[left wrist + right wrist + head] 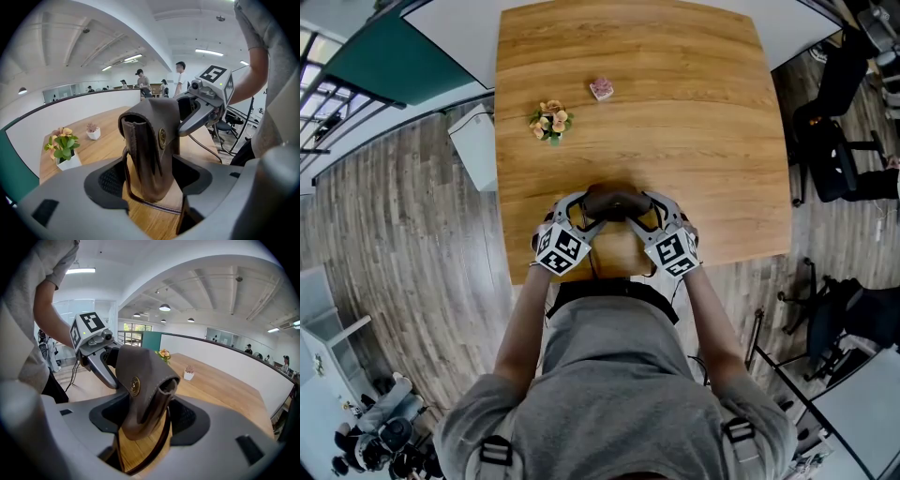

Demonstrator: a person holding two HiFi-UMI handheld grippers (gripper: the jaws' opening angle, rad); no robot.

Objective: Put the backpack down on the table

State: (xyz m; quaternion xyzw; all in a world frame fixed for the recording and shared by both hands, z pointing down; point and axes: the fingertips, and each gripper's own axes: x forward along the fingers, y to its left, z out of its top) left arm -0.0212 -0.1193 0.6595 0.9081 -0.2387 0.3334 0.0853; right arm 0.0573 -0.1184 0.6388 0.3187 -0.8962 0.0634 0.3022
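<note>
The person (609, 375) in a grey shirt stands right at the near edge of the table (694, 122), one tool in each hand. The left gripper (151, 180) has its jaws spread wide. The backpack (152, 140) stands between them, but the pads aren't pressing on it, and the mesh pad on one side is clearly off the leather. The right gripper (143, 420) is the same deal from the other side: jaws wide apart, bag in the gap, nothing clamped.

So neither one actually has hold of anything. The backpack is a small brown leather one that stands upright at the near edge of the table, roughly centred between the two grippers, and it looks to be resting on the wood. Its thin strap (140, 201) loops out underneath onto the tabletop, and there's a round brass stud (162, 137) on the flap.

Further up the table, on the left, there's a little pot of flowers (550, 120), and a bit beyond that, to its right, a small pink-topped pot (602, 89). Off the left side of the table sits a white cabinet (473, 145), and there are black office chairs (834, 141) off to the right. Way in the back, a few people (140, 79) stand behind a white half wall (70, 112).
</note>
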